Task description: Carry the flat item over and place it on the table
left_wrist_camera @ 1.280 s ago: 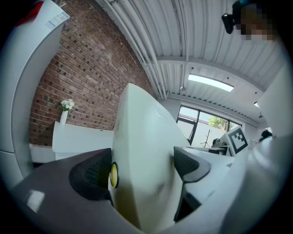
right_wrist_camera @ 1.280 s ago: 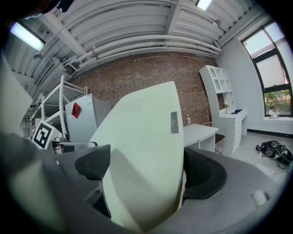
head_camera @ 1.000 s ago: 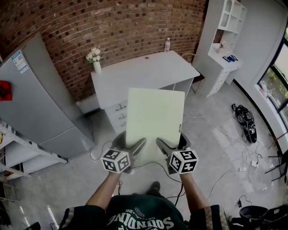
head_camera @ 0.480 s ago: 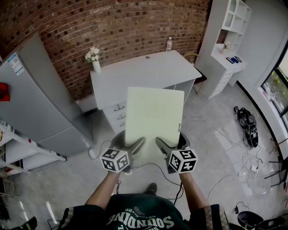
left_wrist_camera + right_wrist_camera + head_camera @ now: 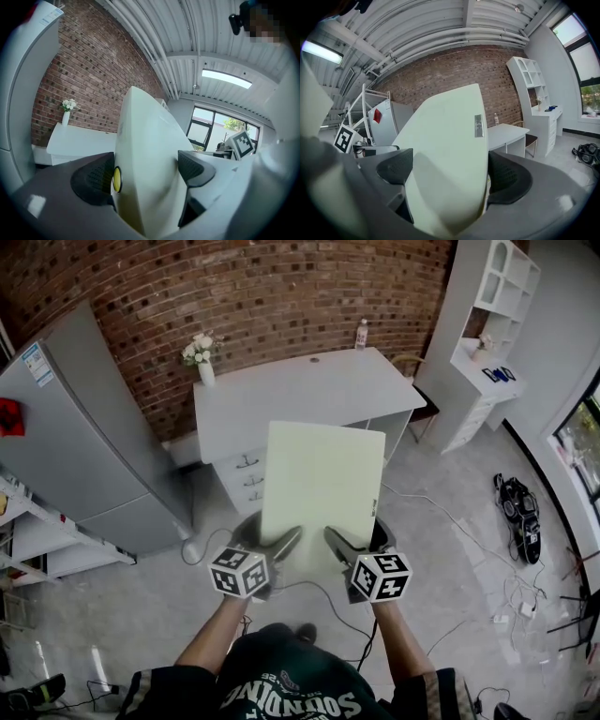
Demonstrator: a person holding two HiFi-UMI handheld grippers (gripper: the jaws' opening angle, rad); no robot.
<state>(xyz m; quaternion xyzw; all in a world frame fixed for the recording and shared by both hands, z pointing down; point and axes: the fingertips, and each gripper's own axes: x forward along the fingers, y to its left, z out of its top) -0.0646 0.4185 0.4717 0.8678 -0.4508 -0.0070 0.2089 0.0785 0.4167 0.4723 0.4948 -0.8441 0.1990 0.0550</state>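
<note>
The pale board [image 5: 322,488] is held level in front of the table [image 5: 300,395], clamped at its near edge by the left gripper [image 5: 270,554] and the right gripper [image 5: 349,554].

Head view: board [image 5: 322,488] covers mid front of white table [image 5: 281,395], incl. most drawers. Board's near edge is lost under left gripper [image 5: 268,538] & right gripper [image 5: 358,538]. In both gripper views its bottom end sinks behind the gripper bodies. Grey tag [image 5: 478,125] on board edge: print too small to read. Fridge [image 5: 75,427] cut by left edge, its sticker [image 5: 35,365] unreadable. Bottle [image 5: 362,334] label too small. Shelf unit [image 5: 487,324] cropped at top.
</note>
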